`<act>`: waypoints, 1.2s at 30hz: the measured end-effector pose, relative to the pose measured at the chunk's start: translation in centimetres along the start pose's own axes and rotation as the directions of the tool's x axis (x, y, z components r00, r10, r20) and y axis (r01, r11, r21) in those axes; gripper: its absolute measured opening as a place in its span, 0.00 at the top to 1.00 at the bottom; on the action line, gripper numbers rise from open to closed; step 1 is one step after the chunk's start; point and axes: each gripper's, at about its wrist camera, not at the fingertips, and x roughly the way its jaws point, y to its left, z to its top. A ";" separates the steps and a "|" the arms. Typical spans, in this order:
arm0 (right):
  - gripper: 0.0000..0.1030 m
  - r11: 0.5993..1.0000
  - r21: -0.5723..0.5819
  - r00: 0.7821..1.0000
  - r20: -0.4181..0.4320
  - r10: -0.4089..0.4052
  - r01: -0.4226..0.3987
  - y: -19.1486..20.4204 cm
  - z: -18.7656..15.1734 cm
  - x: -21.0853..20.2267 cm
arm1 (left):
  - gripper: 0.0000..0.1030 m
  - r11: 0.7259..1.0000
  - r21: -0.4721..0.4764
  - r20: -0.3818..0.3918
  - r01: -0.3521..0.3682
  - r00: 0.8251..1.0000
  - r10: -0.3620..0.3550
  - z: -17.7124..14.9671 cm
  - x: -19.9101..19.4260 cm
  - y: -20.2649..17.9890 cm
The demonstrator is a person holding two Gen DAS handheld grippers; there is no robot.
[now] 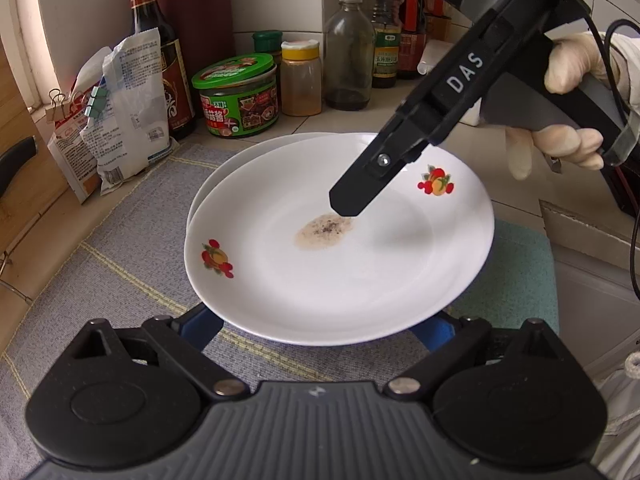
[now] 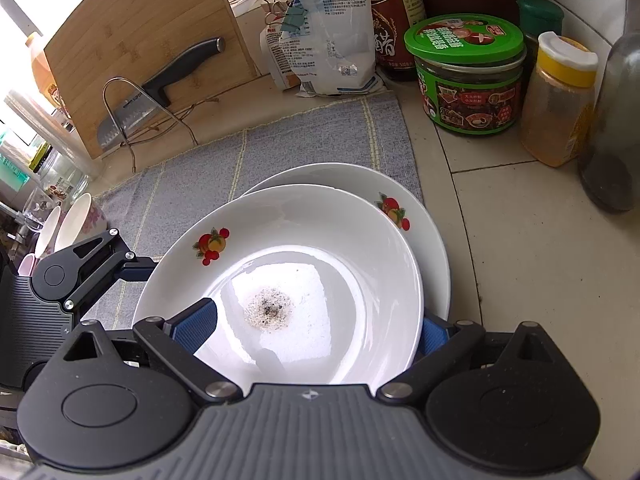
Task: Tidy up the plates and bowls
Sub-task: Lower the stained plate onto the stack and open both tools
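Atop grey woven cloth mat with pale yellow stripes (image 1: 120,240), on pale tiled countertop (image 2: 520,240): stack of two, off-centre. Uppermost, shallow round white glazed plate with red-and-orange fruit decals (image 1: 340,272). Underneath, matching white fruit-decal plate (image 2: 424,232), peeking out at far side only. Rims not lined up. Dead centre of upper plate, brownish speckled dried residue patch (image 1: 324,230), matte and grainy against glossy glaze.

Left hand-held gripper (image 1: 318,334): blue ribbed pads spread wide, tips tucked below near rim of upper plate, pinching nothing. Right hand-held gripper (image 2: 312,330), held by white-gloved hand (image 1: 568,68): also spread wide, one blue pad over plate's inner slope, other hidden behind rim on outer side. Touching or just hovering, cannot tell.

Judged step: stacking plates, probably squaring upper plate onto lower or getting purchase on its rim. Next move likely calls for closing edge-on over thin rim, or nudging plate sideways until rims concentric. Slick glaze, thin curved lip, hard brittle ceramic: easy to slip, so firm bite and low lift. Soft textured mat good for damping, likely to bunch if dragged.

Off to left in right wrist view, pale bowls with pink floral print (image 2: 80,216), standing on edge, well apart from plates, presumably for later. Close behind plates: green-lidded glass jar (image 1: 236,96), bottles, crinkled plastic bags.
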 end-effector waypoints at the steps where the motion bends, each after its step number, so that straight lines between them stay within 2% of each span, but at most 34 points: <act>1: 0.01 1.000 0.002 1.000 0.000 -0.004 0.004 0.0 0.0 -0.1 | 0.04 1.000 -0.003 0.000 0.000 1.000 0.000 0.0 0.0 0.0; 18: 0.00 0.996 -0.004 0.996 0.005 -0.093 0.093 1.2 -0.5 -1.5 | 0.02 1.000 -0.012 0.022 -0.013 1.000 0.014 0.0 -0.3 -0.2; 27: 0.00 0.979 -0.078 0.981 -0.018 -0.192 0.190 2.5 -0.9 -1.1 | 0.02 0.998 -0.041 0.043 -0.041 0.998 0.042 -0.2 -1.0 -0.3; 32: 0.00 0.974 -0.082 0.977 -0.025 -0.211 0.209 2.5 -1.2 -1.1 | 0.02 0.997 -0.053 0.041 -0.064 0.997 0.066 -0.5 -1.3 -0.3; 36: 0.00 0.964 -0.130 0.973 0.013 -0.232 0.231 3.3 -1.7 -1.7 | 0.03 0.993 -0.091 0.073 -0.076 0.994 0.083 -0.7 -2.3 0.0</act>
